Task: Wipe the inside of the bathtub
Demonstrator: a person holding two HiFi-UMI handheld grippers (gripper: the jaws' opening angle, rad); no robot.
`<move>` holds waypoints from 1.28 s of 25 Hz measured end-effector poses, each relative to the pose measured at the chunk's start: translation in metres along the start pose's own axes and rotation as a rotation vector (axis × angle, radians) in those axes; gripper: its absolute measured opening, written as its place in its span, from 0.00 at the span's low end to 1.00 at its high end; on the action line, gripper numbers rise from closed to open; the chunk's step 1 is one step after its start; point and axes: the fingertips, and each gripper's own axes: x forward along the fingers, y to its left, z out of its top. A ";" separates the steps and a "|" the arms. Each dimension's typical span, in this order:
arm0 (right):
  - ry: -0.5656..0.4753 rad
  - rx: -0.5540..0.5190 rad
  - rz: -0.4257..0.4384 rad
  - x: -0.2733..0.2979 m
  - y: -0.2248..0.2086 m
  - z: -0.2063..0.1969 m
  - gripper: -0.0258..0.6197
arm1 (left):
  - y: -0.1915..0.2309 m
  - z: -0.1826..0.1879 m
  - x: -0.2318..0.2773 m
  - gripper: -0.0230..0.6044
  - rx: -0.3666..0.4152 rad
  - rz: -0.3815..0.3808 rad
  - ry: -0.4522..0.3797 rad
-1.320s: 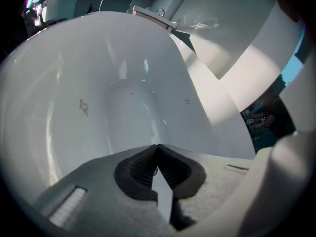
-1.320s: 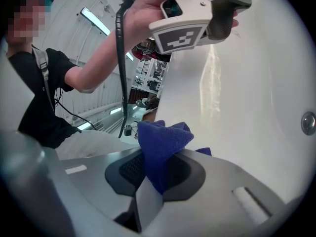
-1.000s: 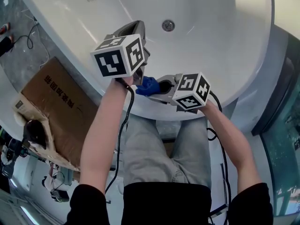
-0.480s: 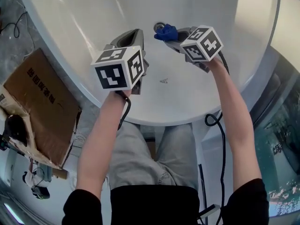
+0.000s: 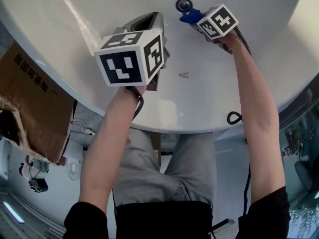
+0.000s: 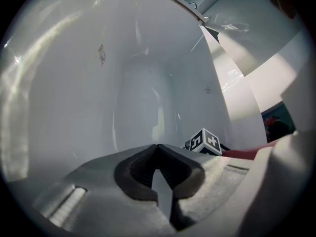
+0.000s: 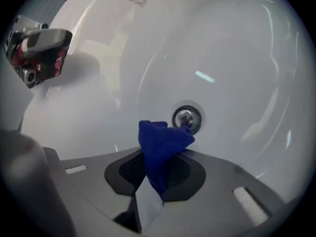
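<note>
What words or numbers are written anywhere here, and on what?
Nothing reads clearly.
Cardboard box: red printed characters, too blurred to read.
Bathtub: small grey mark on its wall, too blurred to read.
Marker cube, and the other one: black-and-white patterns only, no words.

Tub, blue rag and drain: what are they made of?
Tub: glossy white, probably acrylic or enamel, judging by the sharp reflections.
Rag: soft blue cloth, perhaps microfibre, with a nubby pile.
Drain: shiny metal, likely chrome, mirror-bright.
</note>
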 end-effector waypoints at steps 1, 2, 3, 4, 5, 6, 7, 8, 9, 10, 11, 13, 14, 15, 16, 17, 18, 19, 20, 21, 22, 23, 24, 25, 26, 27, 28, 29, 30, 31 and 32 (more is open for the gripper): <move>0.012 -0.019 -0.006 0.006 0.001 -0.001 0.15 | 0.003 -0.002 0.001 0.04 -0.012 0.002 0.002; 0.024 -0.038 -0.013 0.010 0.002 -0.001 0.15 | 0.006 -0.004 0.002 0.04 -0.020 0.002 0.003; 0.038 -0.058 -0.022 0.014 0.002 0.000 0.15 | 0.008 -0.004 0.003 0.04 -0.026 0.001 0.002; 0.054 -0.077 -0.035 0.017 0.002 0.000 0.15 | 0.009 -0.003 0.004 0.04 -0.028 0.001 0.002; 0.075 -0.093 -0.048 0.020 0.003 -0.002 0.15 | 0.009 -0.003 0.004 0.04 -0.029 0.000 0.002; 0.101 -0.101 -0.057 0.023 0.004 -0.006 0.15 | 0.009 -0.003 0.003 0.04 -0.029 -0.003 0.005; 0.127 -0.099 -0.062 0.027 0.005 -0.012 0.15 | 0.008 -0.004 0.003 0.04 -0.029 -0.006 0.007; 0.149 -0.092 -0.062 0.032 0.005 -0.016 0.15 | 0.008 -0.003 0.002 0.04 -0.029 -0.010 0.008; 0.165 -0.086 -0.066 0.037 0.005 -0.019 0.15 | 0.008 -0.002 0.001 0.04 -0.028 -0.012 0.004; 0.177 -0.087 -0.075 0.040 0.004 -0.019 0.15 | 0.009 0.000 -0.001 0.04 -0.025 -0.013 -0.001; 0.190 -0.097 -0.085 0.043 0.004 -0.020 0.15 | 0.009 0.002 -0.001 0.04 -0.021 -0.015 -0.005; 0.224 -0.139 -0.088 0.048 0.009 -0.026 0.15 | 0.009 0.004 -0.002 0.04 -0.017 -0.023 -0.008; 0.233 -0.168 -0.076 0.050 0.016 -0.029 0.15 | 0.010 0.005 -0.003 0.04 -0.019 -0.027 -0.011; 0.227 -0.197 -0.056 0.053 0.026 -0.029 0.15 | 0.010 0.005 -0.004 0.04 -0.024 -0.029 -0.014; 0.211 -0.222 -0.046 0.055 0.035 -0.029 0.15 | 0.011 0.005 -0.005 0.04 -0.028 -0.030 -0.015; 0.201 -0.240 -0.053 0.054 0.040 -0.031 0.14 | 0.011 0.005 -0.007 0.04 -0.030 -0.029 -0.015; 0.194 -0.251 -0.053 0.051 0.045 -0.034 0.14 | 0.009 0.004 -0.008 0.04 -0.029 -0.028 -0.015; 0.181 -0.263 -0.032 0.047 0.054 -0.036 0.14 | 0.008 0.003 -0.009 0.04 -0.024 -0.028 -0.016; 0.162 -0.279 0.000 0.043 0.066 -0.036 0.14 | 0.006 0.003 -0.010 0.04 -0.020 -0.027 -0.018; 0.142 -0.297 0.031 0.038 0.078 -0.037 0.14 | 0.004 0.003 -0.012 0.04 -0.018 -0.025 -0.021; 0.125 -0.310 0.055 0.034 0.089 -0.037 0.14 | 0.003 0.003 -0.013 0.04 -0.017 -0.022 -0.023; 0.108 -0.315 0.072 0.029 0.098 -0.040 0.14 | 0.000 0.004 -0.015 0.04 -0.018 -0.021 -0.026; 0.091 -0.313 0.083 0.023 0.106 -0.043 0.14 | -0.004 0.005 -0.016 0.04 -0.019 -0.023 -0.030; 0.072 -0.306 0.091 0.017 0.115 -0.046 0.14 | -0.010 0.006 -0.018 0.04 -0.019 -0.029 -0.035; 0.050 -0.299 0.098 0.011 0.124 -0.050 0.14 | -0.015 0.008 -0.021 0.04 -0.016 -0.035 -0.040; 0.031 -0.295 0.109 0.005 0.135 -0.053 0.14 | -0.020 0.009 -0.024 0.04 -0.010 -0.040 -0.044; 0.016 -0.297 0.122 -0.001 0.147 -0.056 0.14 | -0.023 0.009 -0.028 0.04 -0.005 -0.041 -0.047; 0.008 -0.302 0.138 -0.007 0.159 -0.059 0.14 | -0.027 0.009 -0.033 0.04 -0.003 -0.042 -0.051; 0.007 -0.307 0.152 -0.014 0.170 -0.063 0.14 | -0.030 0.009 -0.037 0.04 -0.001 -0.044 -0.054; 0.009 -0.311 0.162 -0.021 0.179 -0.066 0.14 | -0.034 0.010 -0.040 0.04 0.001 -0.048 -0.057; 0.014 -0.311 0.166 -0.027 0.187 -0.068 0.14 | -0.037 0.011 -0.044 0.04 0.005 -0.053 -0.058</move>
